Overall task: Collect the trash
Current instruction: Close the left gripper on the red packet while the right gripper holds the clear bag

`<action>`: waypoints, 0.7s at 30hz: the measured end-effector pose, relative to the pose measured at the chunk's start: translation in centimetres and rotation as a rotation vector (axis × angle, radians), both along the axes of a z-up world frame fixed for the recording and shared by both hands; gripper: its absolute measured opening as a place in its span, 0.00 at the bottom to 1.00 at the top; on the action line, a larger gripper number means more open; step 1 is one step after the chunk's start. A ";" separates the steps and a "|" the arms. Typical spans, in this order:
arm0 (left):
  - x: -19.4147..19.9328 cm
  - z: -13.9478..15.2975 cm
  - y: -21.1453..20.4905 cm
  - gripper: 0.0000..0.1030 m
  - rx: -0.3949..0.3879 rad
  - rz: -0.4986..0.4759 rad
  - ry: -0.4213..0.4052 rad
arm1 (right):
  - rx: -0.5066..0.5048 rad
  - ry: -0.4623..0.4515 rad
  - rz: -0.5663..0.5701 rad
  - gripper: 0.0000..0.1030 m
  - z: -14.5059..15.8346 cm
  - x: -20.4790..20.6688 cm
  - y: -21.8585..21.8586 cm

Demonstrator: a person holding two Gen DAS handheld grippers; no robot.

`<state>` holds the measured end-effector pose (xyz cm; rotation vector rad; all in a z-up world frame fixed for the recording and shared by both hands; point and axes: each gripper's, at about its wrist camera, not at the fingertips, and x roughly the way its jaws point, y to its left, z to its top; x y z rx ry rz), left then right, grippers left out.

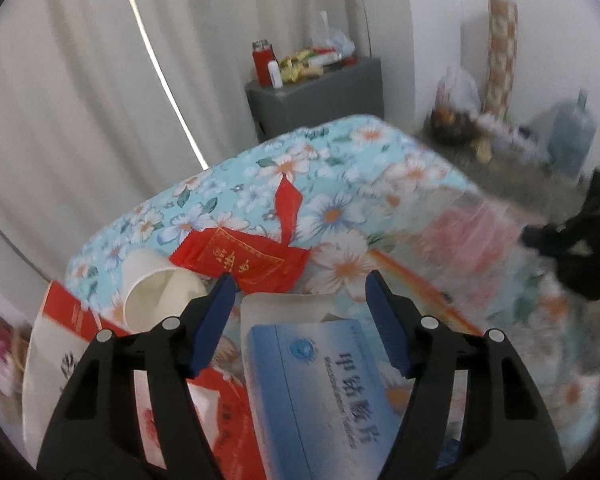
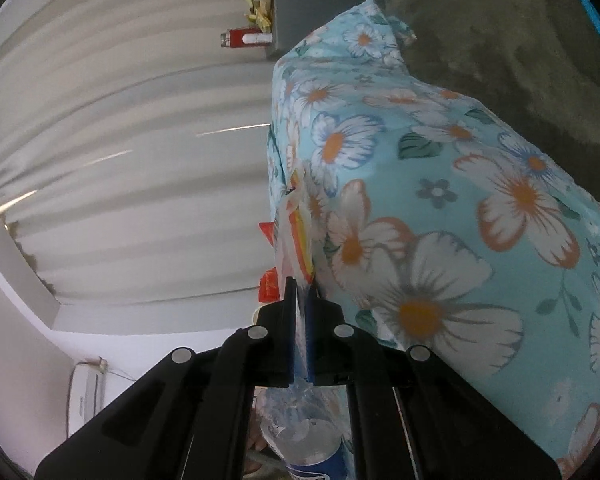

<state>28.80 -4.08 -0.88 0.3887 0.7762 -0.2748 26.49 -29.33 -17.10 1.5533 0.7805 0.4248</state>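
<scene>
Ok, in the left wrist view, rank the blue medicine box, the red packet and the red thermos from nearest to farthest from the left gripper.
1. Blue medicine box: between the left gripper's open fingers, low in the view.
2. Red packet: just beyond the fingertips, on the floral sheet.
3. Red thermos: far back, on the grey cabinet.

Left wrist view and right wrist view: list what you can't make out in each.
- Left wrist view: the blue box runs off the bottom edge, between the left gripper's fingers.
- Left wrist view: floor clutter at right is blurred.
- Right wrist view: the bottle is cut by the bottom edge, behind the right gripper.
</scene>
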 end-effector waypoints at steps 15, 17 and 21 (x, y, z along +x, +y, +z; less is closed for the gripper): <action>5.5 -1.1 -1.6 0.62 0.168 -0.025 0.234 | -0.014 -0.019 0.014 0.04 0.6 0.0 -1.6; 5.7 -0.9 -1.8 0.62 0.184 -0.026 0.232 | -0.012 -0.017 0.015 0.04 0.6 0.0 -1.6; 6.8 -1.5 -3.1 0.62 0.260 -0.053 0.235 | -0.017 -0.017 0.021 0.04 0.7 0.2 -1.4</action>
